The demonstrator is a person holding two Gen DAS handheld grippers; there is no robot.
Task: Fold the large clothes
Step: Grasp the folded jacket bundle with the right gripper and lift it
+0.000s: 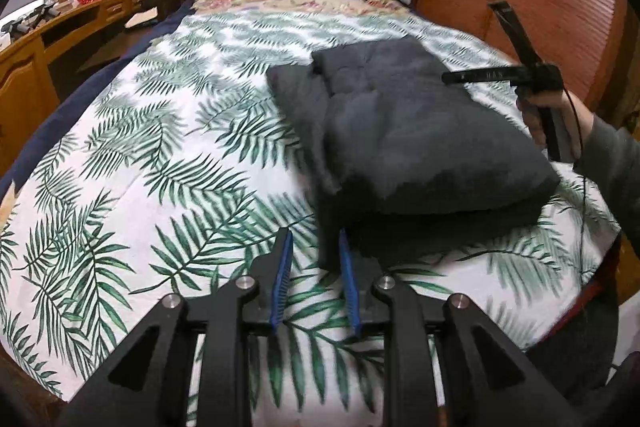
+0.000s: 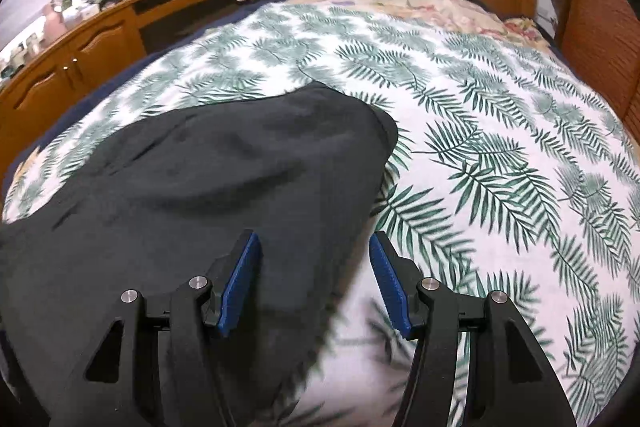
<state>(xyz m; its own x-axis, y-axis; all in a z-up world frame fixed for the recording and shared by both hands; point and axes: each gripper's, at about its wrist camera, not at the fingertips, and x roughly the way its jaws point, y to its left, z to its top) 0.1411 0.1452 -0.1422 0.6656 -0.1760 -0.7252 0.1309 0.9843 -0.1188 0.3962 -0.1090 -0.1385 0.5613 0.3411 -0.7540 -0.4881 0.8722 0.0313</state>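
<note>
Dark grey folded fleece garment [image 1: 408, 131] lies mid-frame on my leaf-print bedspread [image 1: 160, 155]. My left tongs [image 1: 314, 239] apart, one blue pad beside its corner. My right tongs [image 2: 314, 247] apart above it.

Folded dark garment [image 1: 408, 131] on leaf-print bedspread [image 1: 160, 155], left gripper [image 1: 314, 239] parted beside its near corner, right gripper [image 1: 472, 43] spread above.

The dark grey garment [image 1: 404, 131] I'm working on lies folded into a thick, layered bundle on the leaf-patterned bedspread [image 1: 160, 147], toward my right side of the bed. Its fabric looks soft and fleecy, with shallow creases across the top. The upper layer sits slightly offset, so a lower layer's edge shows along the left and near sides.
</note>
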